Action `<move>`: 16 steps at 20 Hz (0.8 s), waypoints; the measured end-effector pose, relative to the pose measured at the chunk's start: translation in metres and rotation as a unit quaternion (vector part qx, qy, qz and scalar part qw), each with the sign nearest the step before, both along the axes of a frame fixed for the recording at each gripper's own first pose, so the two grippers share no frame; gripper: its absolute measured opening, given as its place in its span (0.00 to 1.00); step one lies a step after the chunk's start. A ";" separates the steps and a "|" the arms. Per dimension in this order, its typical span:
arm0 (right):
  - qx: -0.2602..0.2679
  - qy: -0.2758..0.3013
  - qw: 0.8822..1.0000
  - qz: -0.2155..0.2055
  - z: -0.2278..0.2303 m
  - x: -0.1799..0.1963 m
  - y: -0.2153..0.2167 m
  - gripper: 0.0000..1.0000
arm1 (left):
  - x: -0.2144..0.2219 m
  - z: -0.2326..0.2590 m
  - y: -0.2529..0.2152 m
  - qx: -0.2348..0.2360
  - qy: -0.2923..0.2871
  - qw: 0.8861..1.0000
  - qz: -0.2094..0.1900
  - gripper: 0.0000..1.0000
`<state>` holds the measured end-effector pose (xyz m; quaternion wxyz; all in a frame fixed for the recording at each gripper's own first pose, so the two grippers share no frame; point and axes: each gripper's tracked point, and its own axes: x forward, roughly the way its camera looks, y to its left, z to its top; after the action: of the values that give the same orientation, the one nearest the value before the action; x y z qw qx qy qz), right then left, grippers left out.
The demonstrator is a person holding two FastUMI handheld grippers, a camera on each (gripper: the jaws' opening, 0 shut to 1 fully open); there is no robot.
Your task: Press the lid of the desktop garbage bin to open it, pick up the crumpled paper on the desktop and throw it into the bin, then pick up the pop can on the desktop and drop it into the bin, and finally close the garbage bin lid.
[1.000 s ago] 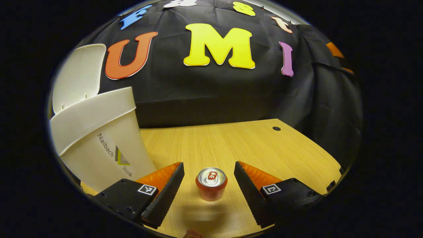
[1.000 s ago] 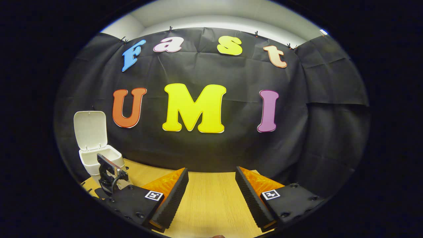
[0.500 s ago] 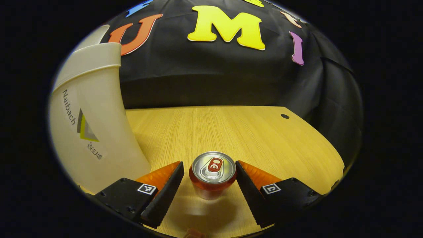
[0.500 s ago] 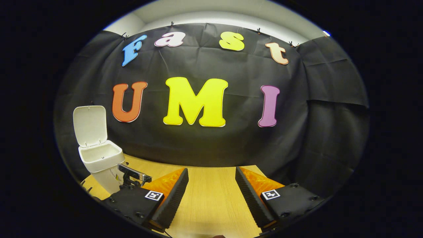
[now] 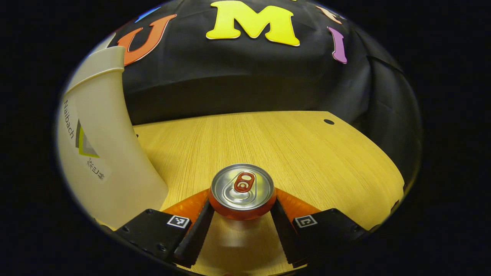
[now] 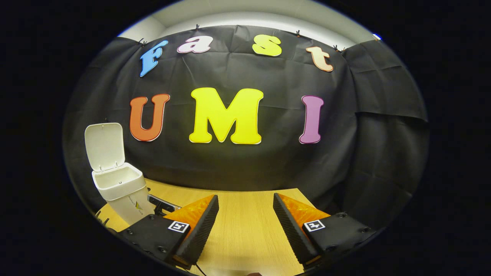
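Thin aluminium, the upright pop can [image 5: 242, 191] near the tabletop's [image 5: 307, 153] front edge looks light, slick and dentable, pinched low on its sides by the left gripper [image 5: 241, 214], while the right gripper [image 6: 245, 226] hangs wide.

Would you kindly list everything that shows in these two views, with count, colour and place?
pop can: one, red body with silver top, upright on the table between the left gripper's fingers.
garbage bin: one, white, at the table's left; it also stands beside the can in the left gripper view.
bin lid: one, white, swung up and open behind the bin's mouth.
table: one, light wood, with a small dark hole near its far right edge.
left gripper: one, fingers closed in against the can's sides.
right gripper: one, fingers wide apart over bare table, holding nothing.
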<state>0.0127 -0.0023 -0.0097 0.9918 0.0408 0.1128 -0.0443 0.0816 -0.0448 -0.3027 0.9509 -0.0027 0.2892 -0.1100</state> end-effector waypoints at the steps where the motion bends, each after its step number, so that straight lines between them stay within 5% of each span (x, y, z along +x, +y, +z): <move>1: 0.000 -0.002 1.000 -0.001 0.000 0.000 -0.001 0.92 | -0.001 0.007 0.002 0.004 -0.010 1.000 -0.001 0.84; 16: 0.024 0.005 1.000 -0.009 -0.011 0.000 -0.017 0.92 | 0.008 0.189 0.050 -0.037 -0.161 0.985 0.053 0.83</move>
<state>0.0123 -0.0189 -0.0212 0.9896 0.0653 0.1181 -0.0505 0.0892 0.0053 -0.1140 0.9889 -0.0353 0.1271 -0.0690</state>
